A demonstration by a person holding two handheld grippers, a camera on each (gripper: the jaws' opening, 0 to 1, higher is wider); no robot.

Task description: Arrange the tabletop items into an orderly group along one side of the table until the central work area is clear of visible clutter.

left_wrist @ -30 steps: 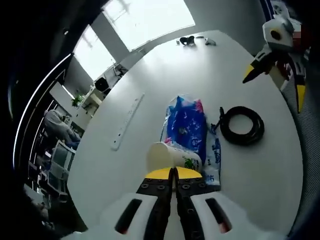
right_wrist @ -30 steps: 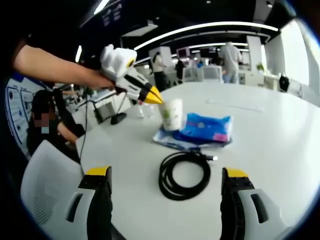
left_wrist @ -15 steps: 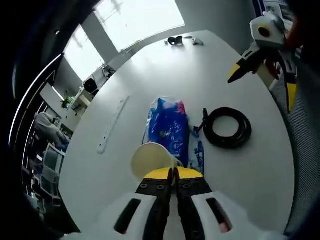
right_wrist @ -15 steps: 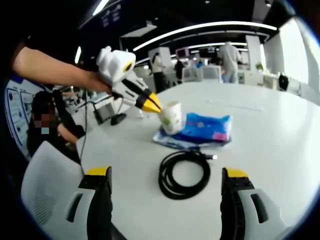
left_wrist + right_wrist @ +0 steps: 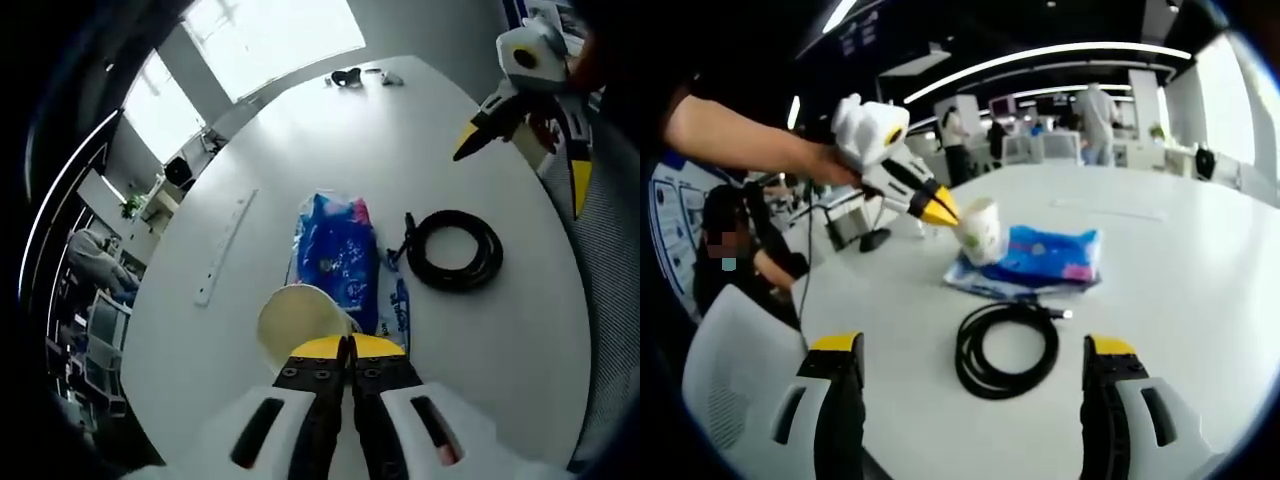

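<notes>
An open office with bright windows, ceiling light strips and several people standing in the background surrounds a large white desk (image 5: 1200, 270). One paper cup (image 5: 300, 318), one blue packet (image 5: 340, 250), one coil of black cable (image 5: 1006, 345) and one long white strip (image 5: 226, 247) are on or just above its surface; a few small dark things sit at the far end, too small to tell. The blue packet lies on a flat printed sheet near the middle of the desk, with the cable coil just beside it. The left gripper (image 5: 940, 212), held by a person's hand, has its yellow-tipped jaws pressed together on the rim of the cup, which is tilted with its mouth toward the left gripper view, close against the packet. The right gripper (image 5: 975, 350) hangs over the near edge of the desk with its jaws spread wide, the cable coil between them but not touched. One white chair (image 5: 730, 370) stands beside the desk.
</notes>
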